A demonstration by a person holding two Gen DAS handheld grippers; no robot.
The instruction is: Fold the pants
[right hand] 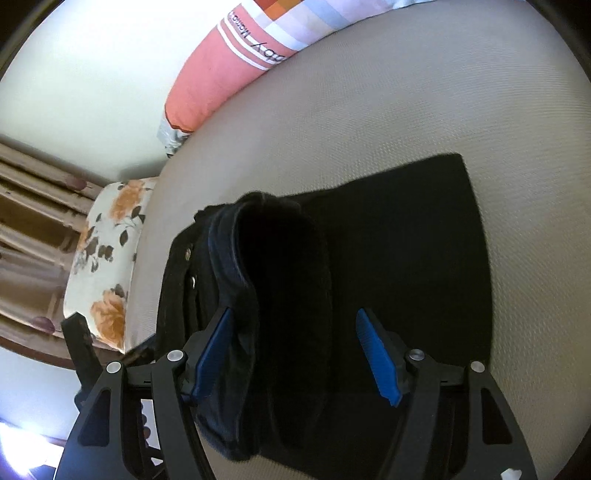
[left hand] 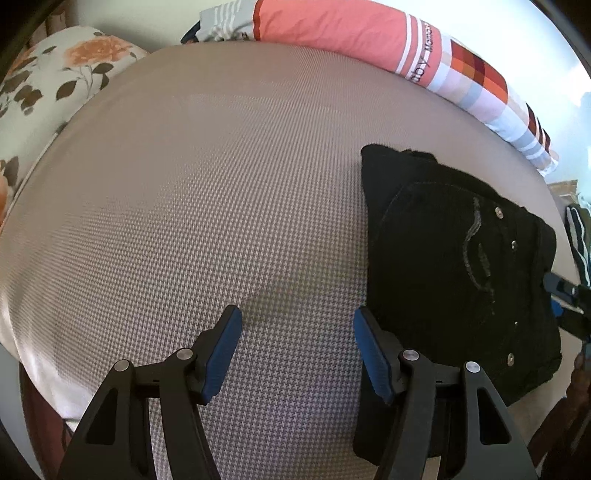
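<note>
Now the black pants (left hand: 458,258) lie folded on the grey bed (left hand: 221,184). Both the left gripper (left hand: 297,354) and the right gripper (right hand: 295,354) have jaws wide apart, holding nothing. Writing on the striped pillow (left hand: 369,33) is too blurry to read.

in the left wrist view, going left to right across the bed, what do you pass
floral pillow → bare houndstooth mattress → left gripper, open over the mattress → folded black pants → tip of the right gripper at the frame's right edge
</note>
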